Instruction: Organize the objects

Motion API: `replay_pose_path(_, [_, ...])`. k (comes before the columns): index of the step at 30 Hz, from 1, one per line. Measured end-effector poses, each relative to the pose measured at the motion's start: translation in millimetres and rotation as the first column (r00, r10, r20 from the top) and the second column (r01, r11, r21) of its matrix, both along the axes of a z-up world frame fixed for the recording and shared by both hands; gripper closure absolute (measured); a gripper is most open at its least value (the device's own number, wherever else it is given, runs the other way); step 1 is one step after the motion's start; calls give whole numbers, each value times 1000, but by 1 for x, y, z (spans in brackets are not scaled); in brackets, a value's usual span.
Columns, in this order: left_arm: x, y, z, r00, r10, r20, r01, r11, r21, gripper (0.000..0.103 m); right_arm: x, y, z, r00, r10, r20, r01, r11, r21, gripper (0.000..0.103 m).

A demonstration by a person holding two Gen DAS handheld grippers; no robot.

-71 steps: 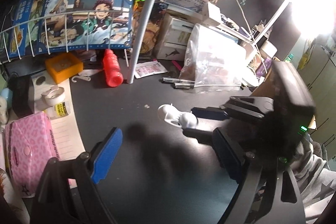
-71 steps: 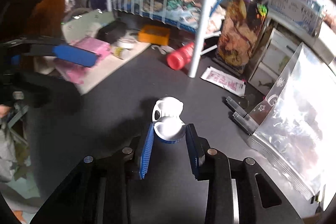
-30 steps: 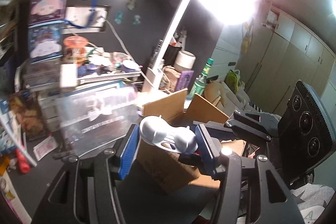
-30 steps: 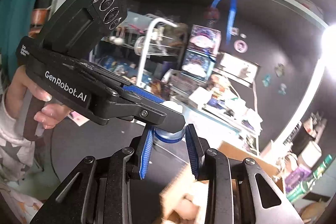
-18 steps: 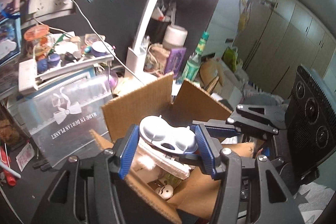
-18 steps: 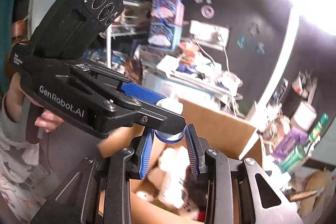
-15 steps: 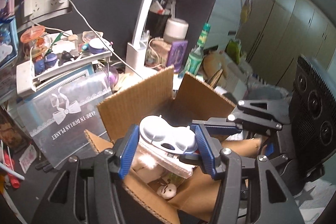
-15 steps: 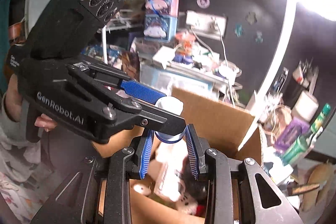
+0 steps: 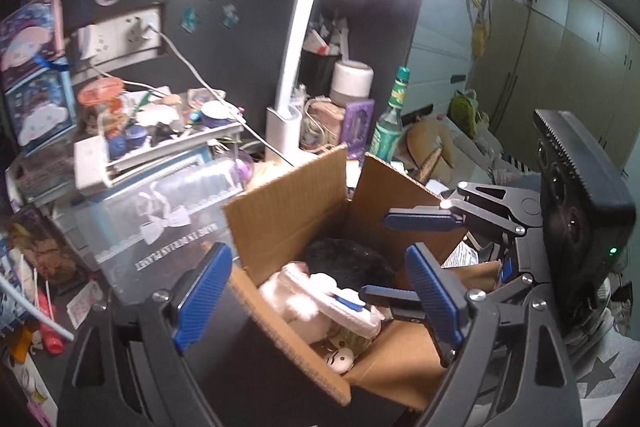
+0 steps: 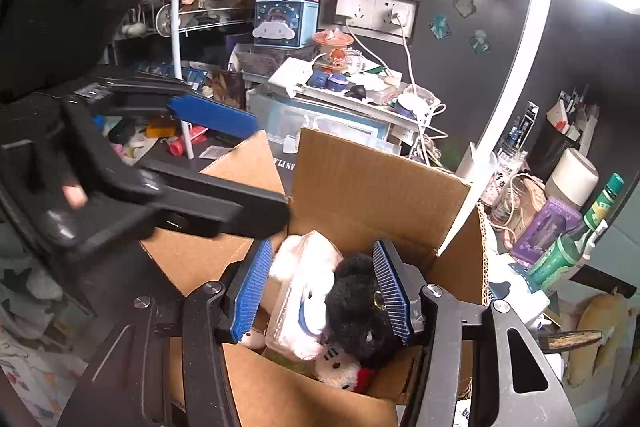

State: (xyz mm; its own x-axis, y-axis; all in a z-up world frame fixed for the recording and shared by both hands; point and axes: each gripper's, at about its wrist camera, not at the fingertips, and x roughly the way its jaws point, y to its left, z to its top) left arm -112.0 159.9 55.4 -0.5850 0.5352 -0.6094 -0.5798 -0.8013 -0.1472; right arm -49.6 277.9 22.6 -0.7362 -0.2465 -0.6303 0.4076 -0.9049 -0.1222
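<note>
Both grippers hung over the open cardboard box [image 9: 288, 203] at the edge of the dark counter [image 9: 248, 367], and neither one held anything. The left gripper [image 9: 316, 301] had its blue-padded jaws spread wide, the box's near corner showing between them. The right gripper [image 10: 324, 297] was parted too, its pads straddling the heap inside the box without clamping it.

In that heap, the small white and blue object [image 10: 310, 311] lay on top of a pale, fluffy bundle [image 10: 304, 259], pressed against a black plush toy [image 10: 360, 307] at its 3 o'clock. From the left wrist view the same white and blue piece [image 9: 348, 303] sat near the middle of the box, though blur made its shape hard to read, so it may have been a lidded case. A little white plush face [image 9: 340, 357] peeked out at the box's 6 o'clock side.

Beyond the box, at about 11 o'clock, stood a clear plastic bin [image 9: 160, 227] with a bow printed on it. A white desk lamp [image 9: 296, 47] rose at 12 o'clock, and a green bottle [image 9: 390, 119] stood at 1 o'clock.
</note>
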Motion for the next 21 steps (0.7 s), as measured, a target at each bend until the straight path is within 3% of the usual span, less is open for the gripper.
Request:
replay_pose_path(6, [19, -34, 4, 990, 116, -78, -113, 993, 40, 5, 8, -15, 1, 997, -3, -74, 6, 1000, 31, 33])
replay_pose_path(10, [32, -54, 6, 972, 197, -128, -191, 980, 58, 2, 12, -20, 5, 993, 3, -118, -5, 1000, -19, 23])
replay_pose_path(16, [53, -82, 4, 916, 346, -203, -333, 938, 93, 1, 20, -13, 19, 975, -42, -220, 1, 983, -181, 6])
replay_pose_path(21, [67, -100, -2, 865, 448, -225, -433, 894, 115, 1, 22, -10, 25, 965, -39, -258, -41, 955, -295, 0])
